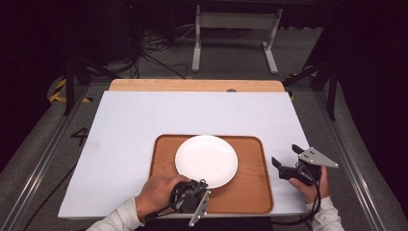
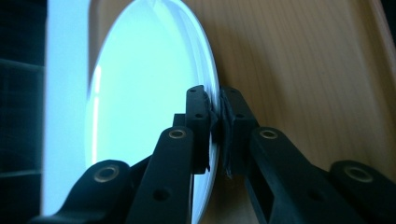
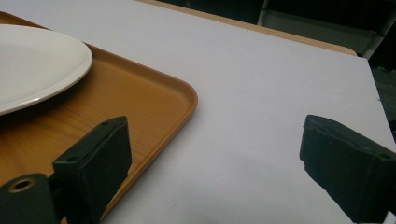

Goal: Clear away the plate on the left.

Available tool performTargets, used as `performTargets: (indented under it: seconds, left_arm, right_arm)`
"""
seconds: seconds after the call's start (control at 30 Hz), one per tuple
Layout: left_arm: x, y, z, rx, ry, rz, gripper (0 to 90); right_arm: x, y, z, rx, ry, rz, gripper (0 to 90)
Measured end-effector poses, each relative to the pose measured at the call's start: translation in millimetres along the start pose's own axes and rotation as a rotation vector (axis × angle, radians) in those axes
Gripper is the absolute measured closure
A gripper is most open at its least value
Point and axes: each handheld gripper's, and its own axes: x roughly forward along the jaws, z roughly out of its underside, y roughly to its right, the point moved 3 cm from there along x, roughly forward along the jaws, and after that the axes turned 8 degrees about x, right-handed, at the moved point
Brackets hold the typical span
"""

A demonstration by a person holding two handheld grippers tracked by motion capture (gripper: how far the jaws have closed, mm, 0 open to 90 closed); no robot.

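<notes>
White plate (image 2: 149,107) rim btwn L gripper (image 2: 217,116) jaws

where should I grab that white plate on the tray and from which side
Take the white plate by its thin near rim, coming in low from the person's side. It lies flat on the wooden tray, so only the raised edge offers a pinch. The left claw is already shut on that rim, one pad above and one below.

Glossy, perhaps ceramic plate (image 1: 206,160) on smooth wood-grain tray (image 1: 250,192)
</notes>
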Motion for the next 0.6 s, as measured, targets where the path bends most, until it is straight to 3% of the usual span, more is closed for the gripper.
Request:
performTargets:
  seconds: [0.23, 0.33, 0.6]
  left_arm:
    - [4.4, 0.5, 5.5, -0.064, 0.026, 0.046, 80.4]
    - [6.2, 0.2, 4.9, -0.048, 0.029, 0.057, 79.9]
    - [7.9, 2.0, 3.7, -0.081, 0.056, 0.079, 79.0]
  right_arm:
    - [-0.6, 0.1, -1.0, -0.005, 0.004, 0.002, 9.7]
    - [-0.5, -0.2, -1.0, -0.005, 0.003, 0.001, 9.7]
    - [-0.3, -0.5, -1.1, -0.006, 0.002, 0.003, 9.7]
